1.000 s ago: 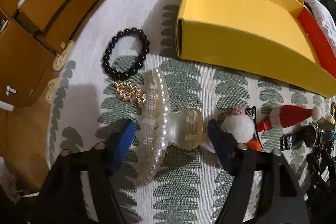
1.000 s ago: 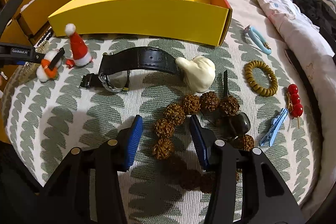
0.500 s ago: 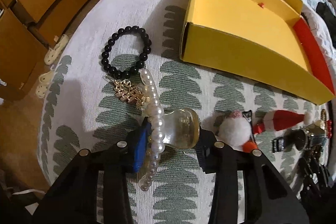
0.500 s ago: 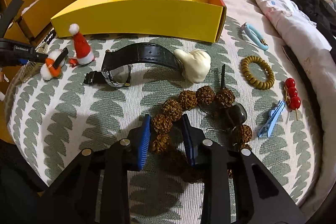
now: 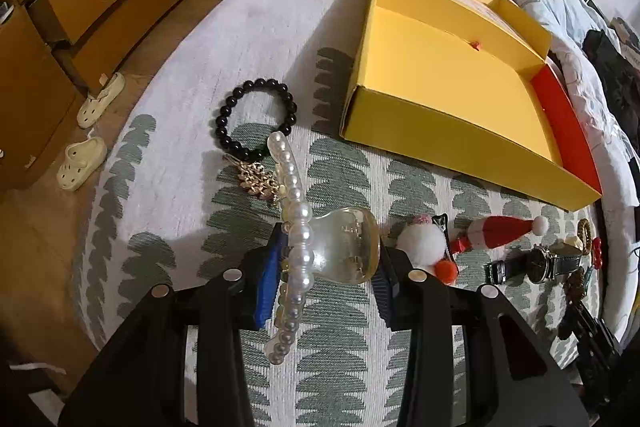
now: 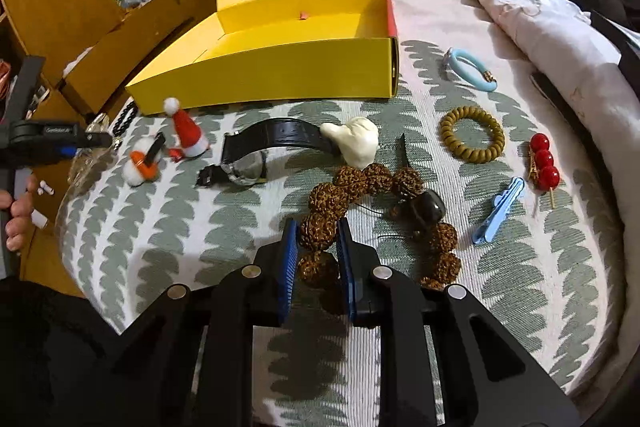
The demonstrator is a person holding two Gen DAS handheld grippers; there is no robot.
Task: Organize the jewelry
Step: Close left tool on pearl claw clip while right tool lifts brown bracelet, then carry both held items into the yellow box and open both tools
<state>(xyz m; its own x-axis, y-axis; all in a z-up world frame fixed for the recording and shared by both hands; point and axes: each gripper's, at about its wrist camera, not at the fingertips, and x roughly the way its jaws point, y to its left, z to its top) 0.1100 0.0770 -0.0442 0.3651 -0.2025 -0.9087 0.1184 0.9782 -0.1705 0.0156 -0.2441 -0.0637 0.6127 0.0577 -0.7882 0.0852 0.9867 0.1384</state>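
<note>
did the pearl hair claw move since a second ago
Yes. The pearl hair claw, clamped in the left gripper, has lifted and swung, its top end now overlapping the black bead bracelet, which stayed put.

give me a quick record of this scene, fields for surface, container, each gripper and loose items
surface: bed cover with a grey-green leaf print
container: yellow box, open, nothing in it except a small red bit
left gripper: shut on pearl hair claw
right gripper: jaws closing, brown bead bracelet between them
loose items: black bead bracelet, gold clip, watch, santa hat clip, tan bracelet, blue peg
</note>
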